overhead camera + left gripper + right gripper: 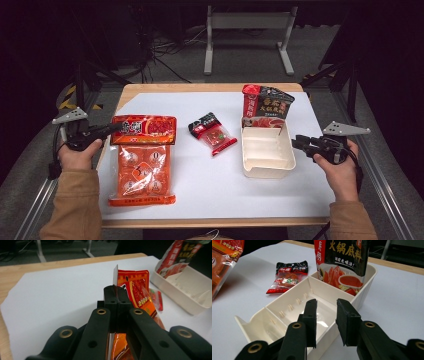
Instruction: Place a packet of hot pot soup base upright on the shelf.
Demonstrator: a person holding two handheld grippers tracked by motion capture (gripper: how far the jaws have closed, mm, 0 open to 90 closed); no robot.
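While the left gripper [117, 293] pinches the top edge of the large orange plastic snack bag [142, 159], one pouch already stands in the bin

Right gripper [326, 315] fingers sit narrowly apart, holding nothing, just beside the cream plastic divided bin [267, 152]; its far compartment holds an upright red-and-black sauce pouch [266, 105]. Judging by that, packing looks begun: the orange bag and the small red-and-black sachet [212, 133] lie outside on the white sheet [210, 185] covering the wooden desk [150, 89]. Beyond: dark room, grey floor, cables

Dark pouch [342, 262] reads "火锅底料"; smaller print unreadable
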